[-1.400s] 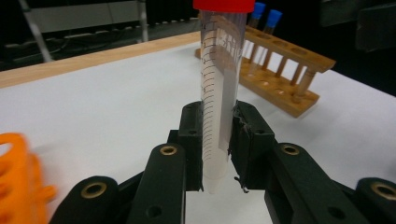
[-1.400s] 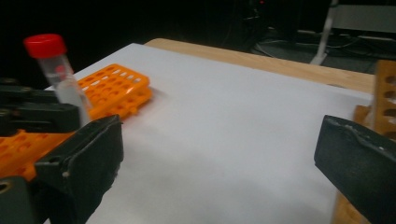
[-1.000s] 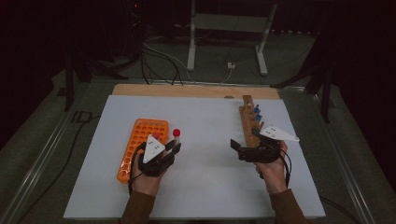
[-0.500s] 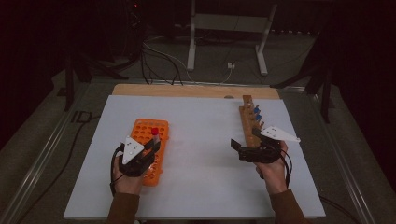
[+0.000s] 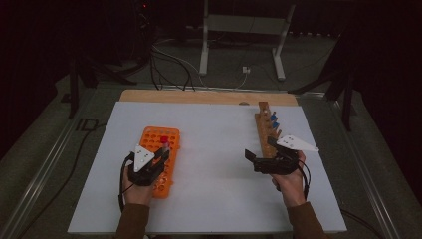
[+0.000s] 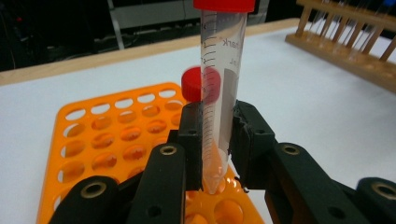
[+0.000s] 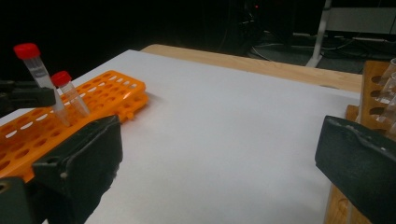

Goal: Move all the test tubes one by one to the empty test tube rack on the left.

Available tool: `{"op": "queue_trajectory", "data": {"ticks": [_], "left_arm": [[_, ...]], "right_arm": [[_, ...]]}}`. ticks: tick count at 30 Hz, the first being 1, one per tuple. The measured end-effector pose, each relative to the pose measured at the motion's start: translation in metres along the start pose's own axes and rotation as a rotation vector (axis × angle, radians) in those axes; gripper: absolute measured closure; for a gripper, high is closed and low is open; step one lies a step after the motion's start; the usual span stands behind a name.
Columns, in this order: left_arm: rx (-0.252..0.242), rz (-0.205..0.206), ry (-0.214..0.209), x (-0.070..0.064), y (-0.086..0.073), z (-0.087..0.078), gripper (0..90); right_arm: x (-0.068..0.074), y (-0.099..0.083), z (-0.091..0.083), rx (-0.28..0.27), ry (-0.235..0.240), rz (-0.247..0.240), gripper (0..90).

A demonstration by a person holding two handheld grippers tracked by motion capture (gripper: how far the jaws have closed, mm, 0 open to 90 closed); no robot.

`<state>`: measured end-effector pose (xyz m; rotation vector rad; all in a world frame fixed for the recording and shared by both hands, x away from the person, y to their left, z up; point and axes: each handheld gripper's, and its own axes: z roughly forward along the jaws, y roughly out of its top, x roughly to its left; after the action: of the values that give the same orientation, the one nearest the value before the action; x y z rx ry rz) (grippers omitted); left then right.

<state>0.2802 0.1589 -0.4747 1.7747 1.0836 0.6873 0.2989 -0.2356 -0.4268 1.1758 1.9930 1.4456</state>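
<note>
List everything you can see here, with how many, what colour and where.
orange rack: 1, orange, left half of the table.
held tube: 1, clear with red cap, upright between the left gripper's jaws, tip over a rack hole.
second tube: 1, clear with red cap, standing tilted in the orange rack.
wooden rack: 1, brown, right side of the table, holding tubes, some with blue caps.
table: 1, white top with a wooden far edge.
stand: 1, grey metal, on the floor beyond the table.
cables: several, dark and white, on the floor.
left gripper: 1, black, over the orange rack.
right gripper: 1, black, open, beside the wooden rack.
</note>
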Motion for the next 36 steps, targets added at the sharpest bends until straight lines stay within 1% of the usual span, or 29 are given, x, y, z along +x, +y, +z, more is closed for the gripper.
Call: {"op": "queue_trajectory", "data": {"ticks": [2,6,9,10,14,16,20,23,24,26,29,31,33,34,36], "left_arm": [[0.027,0.000,-0.004,0.000,-0.001,0.002,75.5],[0.108,0.009,0.005,-0.002,-0.004,0.004,75.6],[0.156,-0.003,0.006,-0.001,-0.005,0.008,75.6],[0.175,0.000,0.006,-0.001,-0.005,0.009,75.7],[0.225,0.025,0.018,-0.004,-0.004,0.013,75.8],[0.238,0.025,0.019,-0.004,-0.004,0.014,75.7],[0.240,0.009,0.016,-0.003,-0.004,0.014,75.7],[0.239,0.010,0.015,-0.003,-0.004,0.014,75.4],[0.235,0.012,0.014,-0.003,-0.004,0.013,74.9],[0.228,0.014,0.006,-0.003,-0.005,0.012,70.8],[0.209,-0.004,-0.009,-0.002,-0.005,0.010,64.9],[0.188,-0.021,-0.024,-0.002,-0.005,0.007,58.8],[0.167,-0.027,-0.030,-0.002,-0.005,0.004,53.4],[0.149,-0.034,-0.042,-0.001,-0.005,0.001,51.2],[0.108,-0.055,-0.049,0.000,-0.003,-0.003,48.5]], "right_arm": [[0.000,0.000,0.000,0.000,0.002,0.000,0.8],[0.000,0.000,-0.001,-0.005,0.004,-0.001,0.9],[-0.001,0.001,-0.002,-0.007,0.004,0.002,0.9],[-0.001,0.001,-0.002,-0.007,0.003,0.003,0.9],[-0.001,0.001,-0.002,-0.006,0.005,0.002,0.9],[-0.001,0.000,-0.002,-0.004,0.006,0.001,0.9],[-0.001,0.000,-0.001,-0.001,0.008,-0.003,0.9],[-0.001,0.000,-0.001,0.001,0.008,-0.002,0.9],[-0.001,0.000,-0.001,0.002,0.008,-0.001,0.9],[-0.002,0.000,-0.001,0.002,0.007,0.000,0.9],[-0.002,-0.001,-0.001,0.003,0.007,0.002,0.9],[-0.003,-0.001,-0.001,0.003,0.007,0.000,0.9],[-0.003,-0.001,-0.001,0.003,0.007,0.001,0.8],[-0.003,-0.001,-0.001,0.002,0.006,0.002,0.9],[-0.004,0.000,-0.002,-0.001,0.005,0.003,0.9]]}}
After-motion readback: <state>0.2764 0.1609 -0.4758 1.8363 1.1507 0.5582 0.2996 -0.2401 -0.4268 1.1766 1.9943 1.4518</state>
